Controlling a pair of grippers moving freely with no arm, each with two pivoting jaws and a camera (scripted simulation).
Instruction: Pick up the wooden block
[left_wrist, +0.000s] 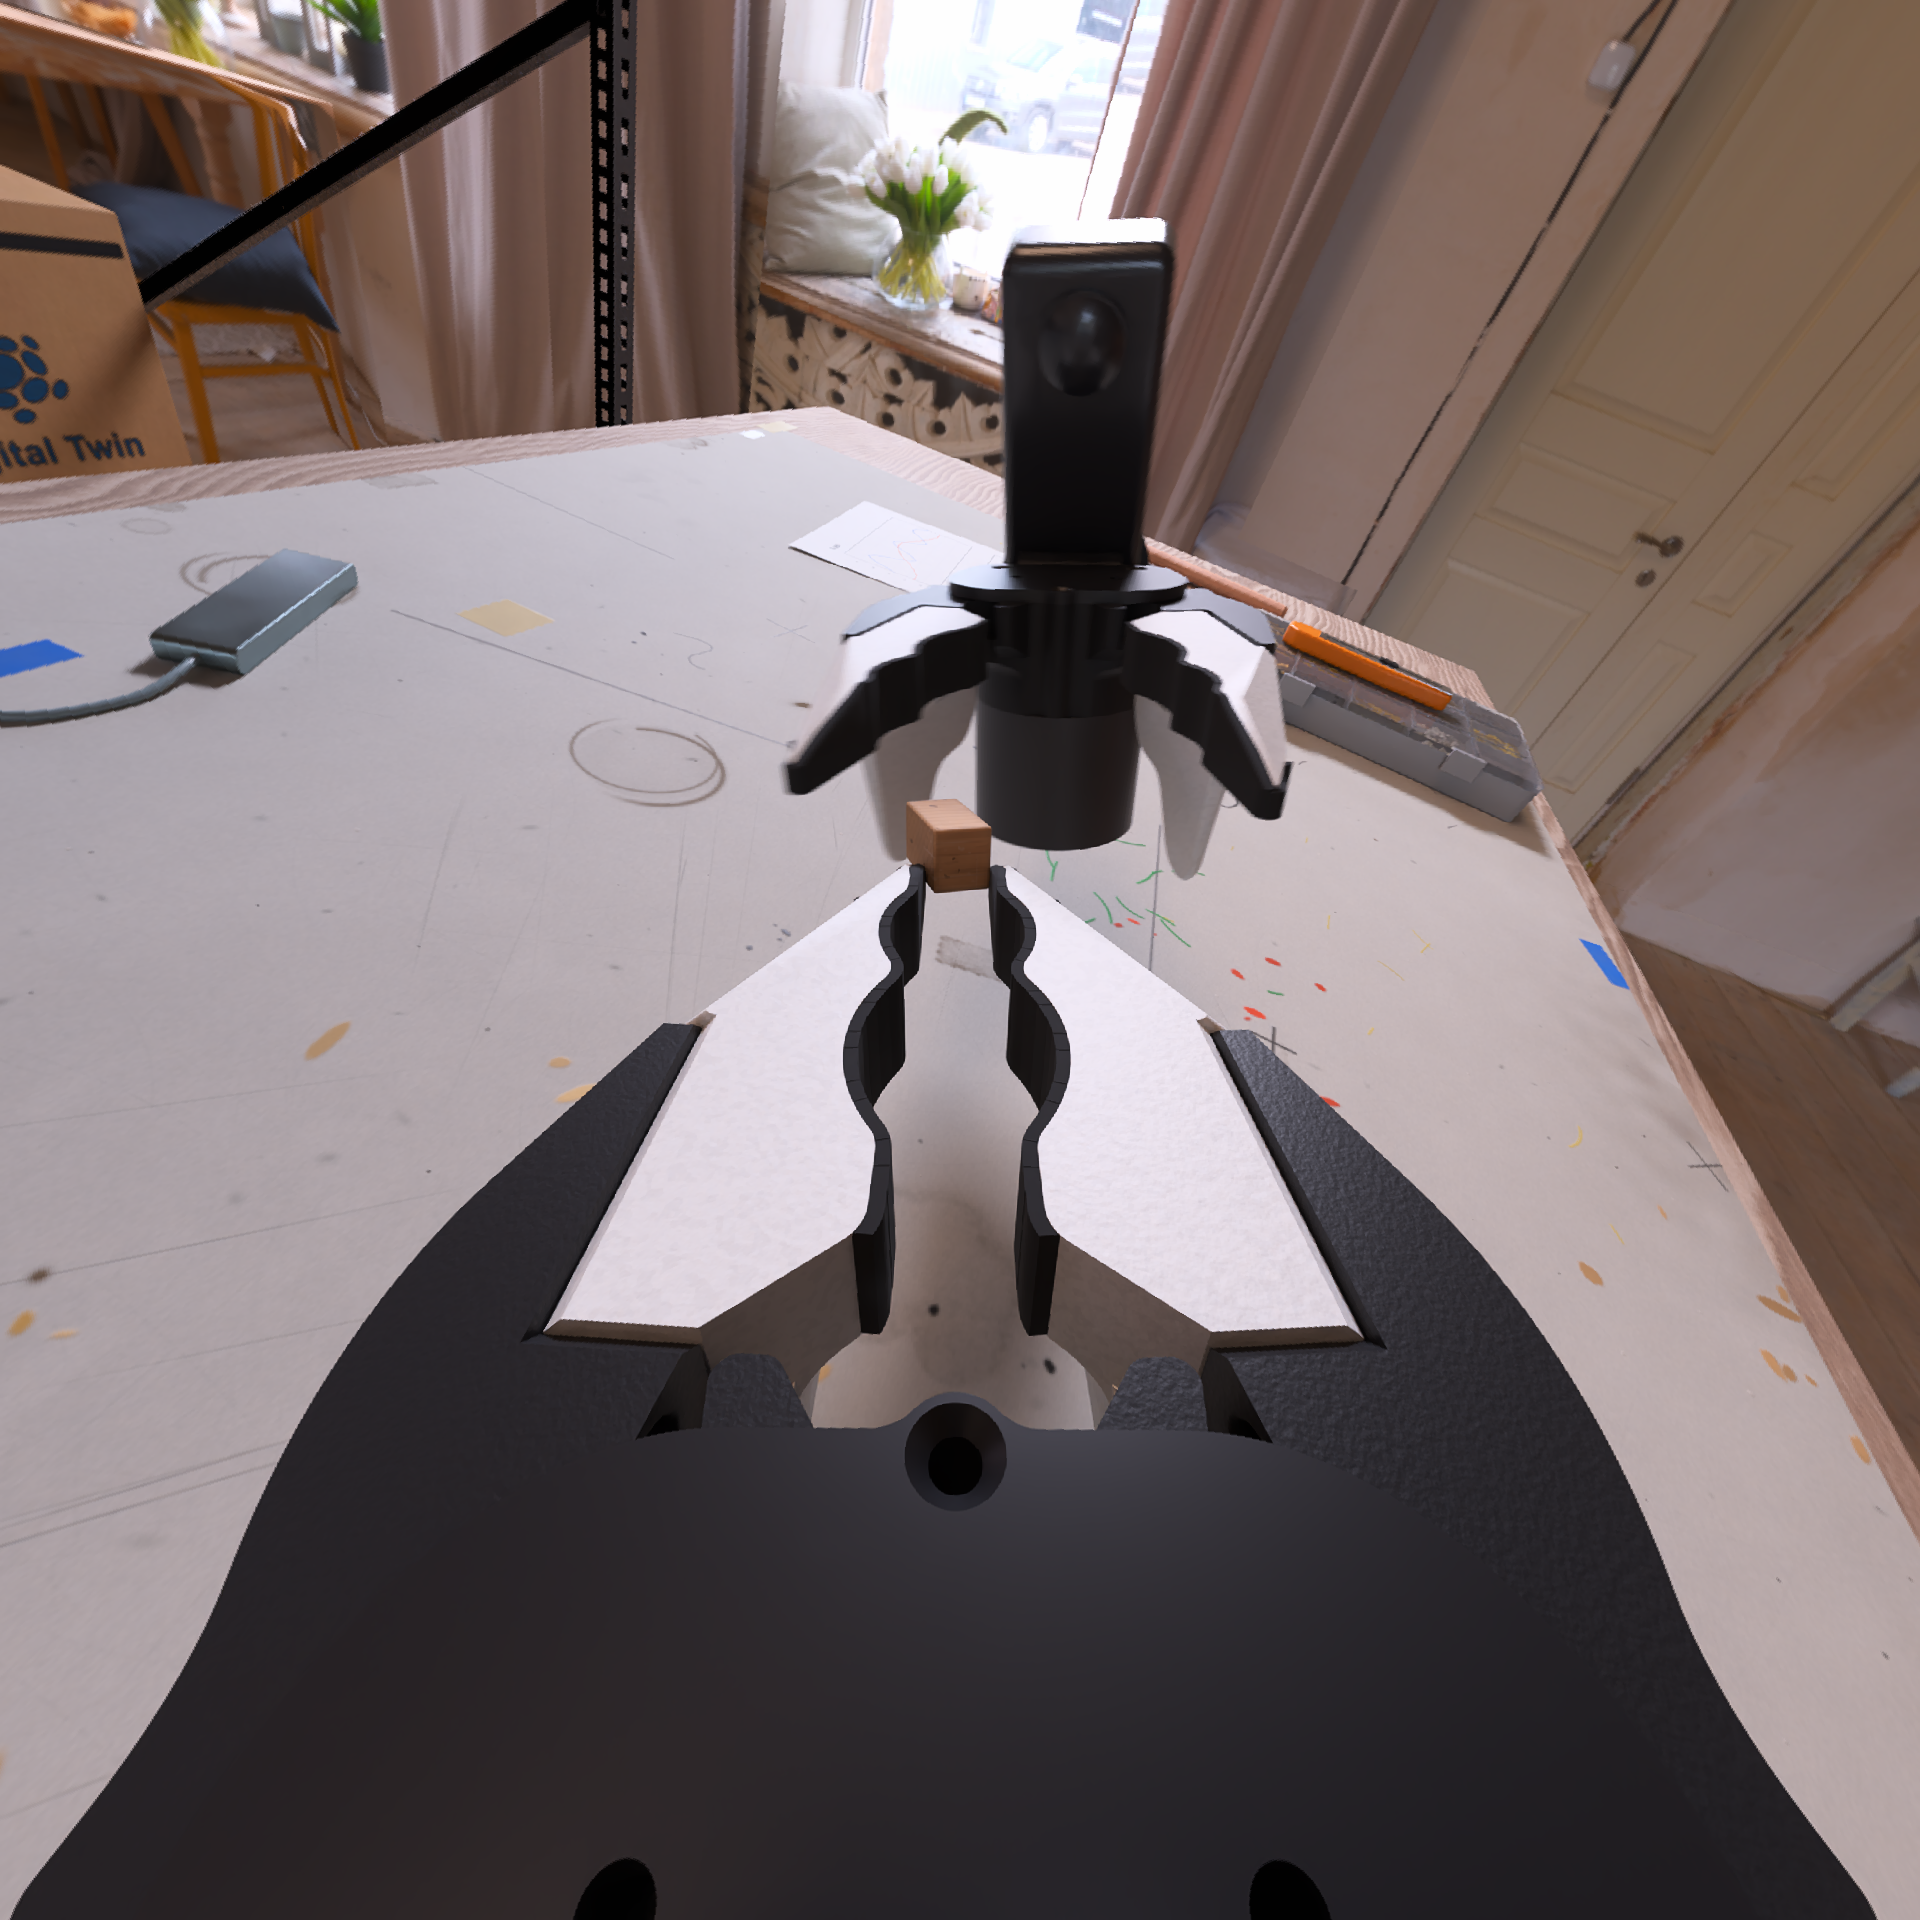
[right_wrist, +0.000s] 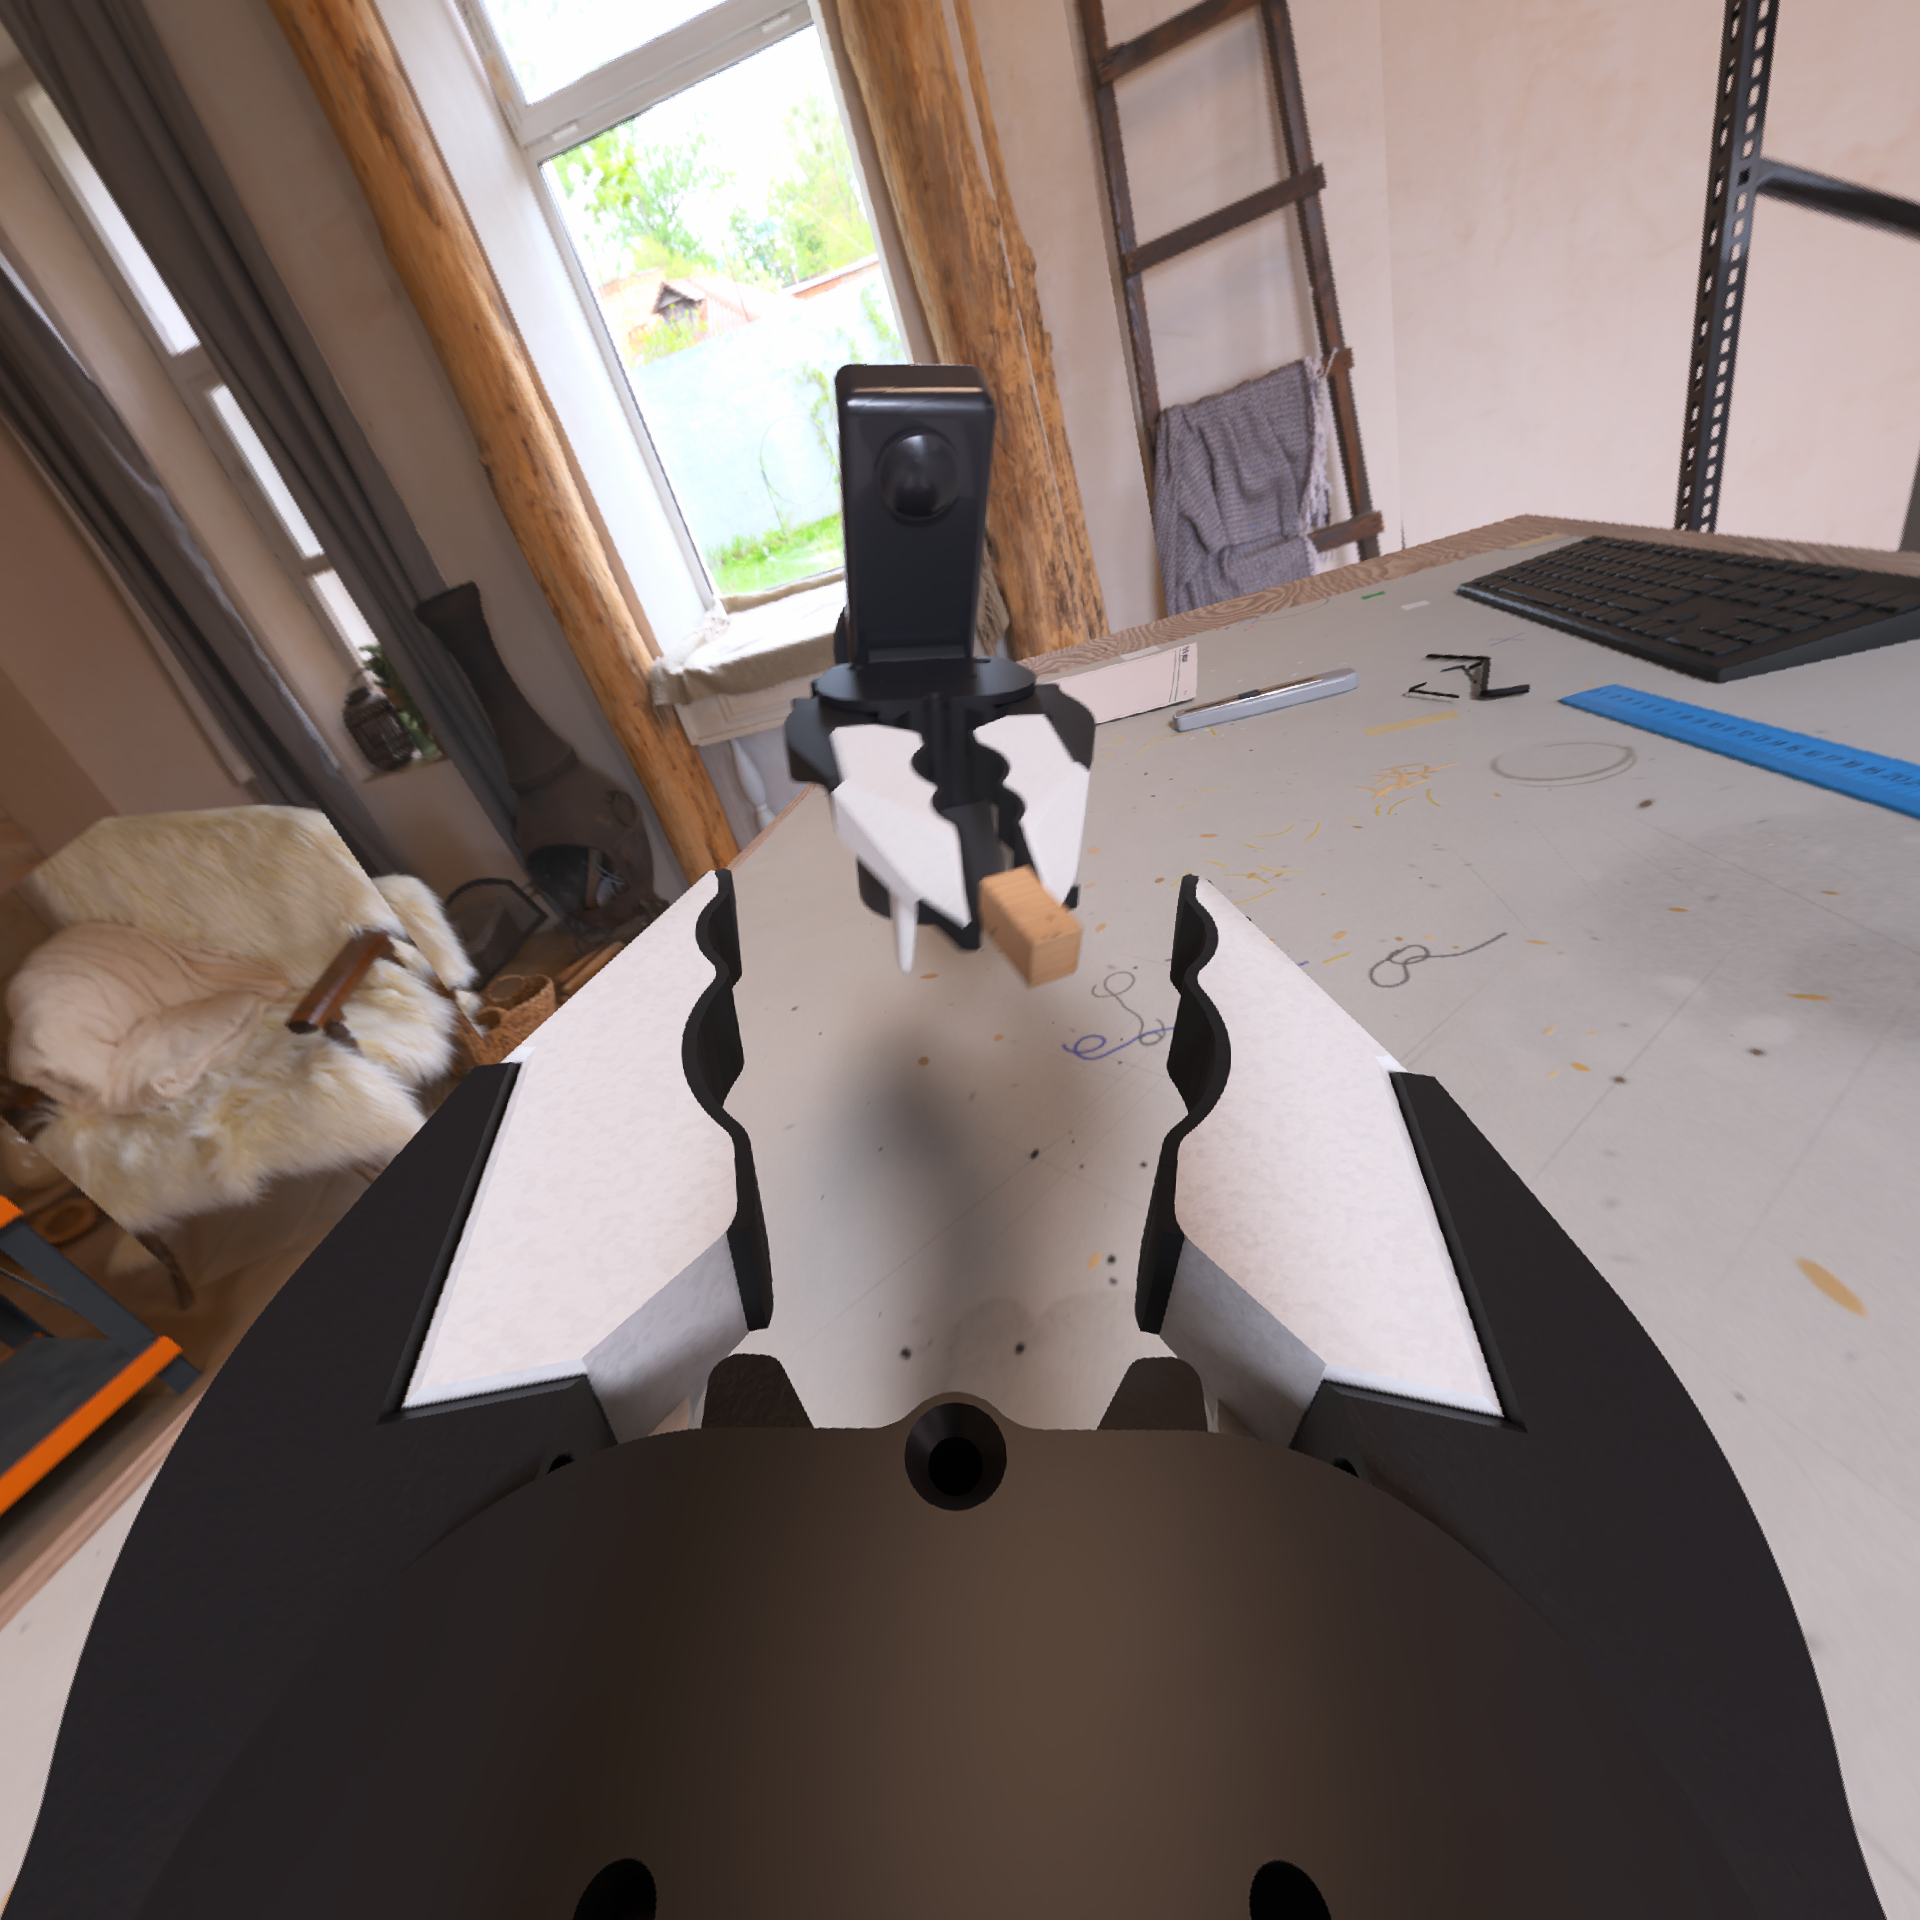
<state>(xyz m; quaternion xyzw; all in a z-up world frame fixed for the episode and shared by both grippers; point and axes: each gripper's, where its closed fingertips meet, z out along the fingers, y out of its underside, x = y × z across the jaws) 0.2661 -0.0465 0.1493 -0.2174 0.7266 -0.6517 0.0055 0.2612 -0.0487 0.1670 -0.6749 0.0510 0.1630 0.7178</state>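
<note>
Wood, light and rigid: the wooden block (left_wrist: 945, 847) sits pinched by its flat sides in the left hand-held gripper (left_wrist: 951, 878); the right hand-held gripper (right_wrist: 956, 894) hangs spread wide.

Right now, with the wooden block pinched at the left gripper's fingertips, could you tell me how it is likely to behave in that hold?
The wooden block looks stiff, so it probably won't deform. It looks small, so likely light. The left gripper pinches it only at the tips, most of it sticking out, so it might pivot or slip.
</note>
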